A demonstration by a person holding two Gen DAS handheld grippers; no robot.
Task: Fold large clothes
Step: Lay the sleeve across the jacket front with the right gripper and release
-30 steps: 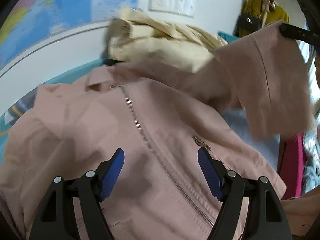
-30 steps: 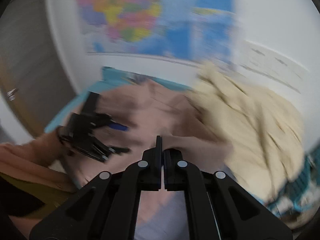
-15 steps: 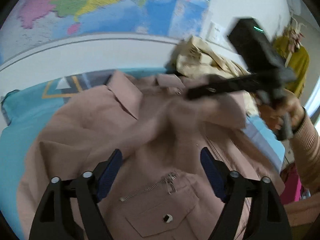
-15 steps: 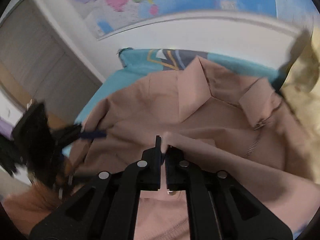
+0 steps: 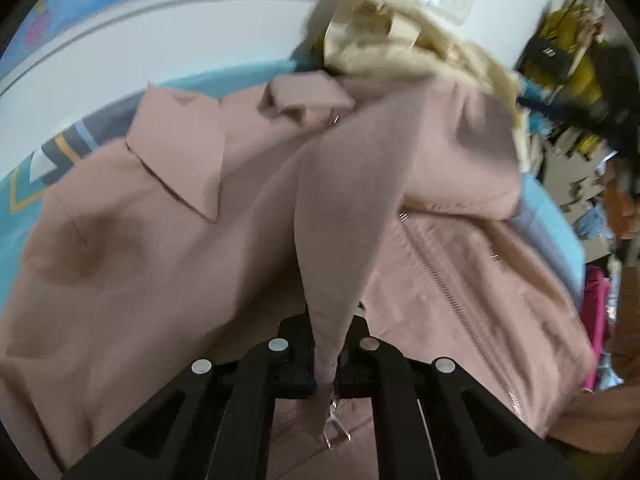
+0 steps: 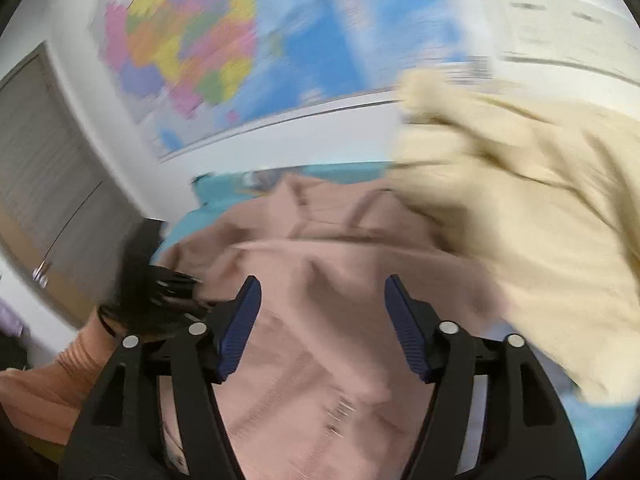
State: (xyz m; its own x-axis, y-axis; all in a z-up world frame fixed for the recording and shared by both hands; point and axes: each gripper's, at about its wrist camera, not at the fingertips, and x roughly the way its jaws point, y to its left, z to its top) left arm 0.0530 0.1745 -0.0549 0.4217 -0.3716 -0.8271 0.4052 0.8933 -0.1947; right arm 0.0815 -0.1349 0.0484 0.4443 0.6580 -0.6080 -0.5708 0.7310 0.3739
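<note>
Pinching a narrow fold of the pink jacket (image 5: 248, 240), the left hand-held gripper (image 5: 326, 354) is sitting with its jaws together on the cloth, the fold rising from between them and running straight ahead toward the collar (image 5: 180, 160). Spreading out from that pinch on both sides, the jacket is lying on the blue bed cover (image 5: 24, 208), its zipper (image 5: 448, 288) slanting away to the right of the left hand-held gripper and its long axis running from the gripper up toward the collar at the far end. Beyond the collar a cream garment (image 5: 400, 40) is lying heaped against the wall, touching the pink jacket's far edge. The right hand-held gripper (image 6: 322, 326) is opening, its blue pads (image 6: 240, 326) standing apart with nothing pressed between them, and the pink cloth is lying just below and ahead of it; the view is blurred, so finer detail is hard to tell. Off to its left the left hand-held gripper and an orange sleeve (image 6: 60, 376) are showing. Judging from this, the left hand is the nearer one and already has the cloth, so the coming fold is probably depending on carrying that pinched strip across the jacket's body.
</note>
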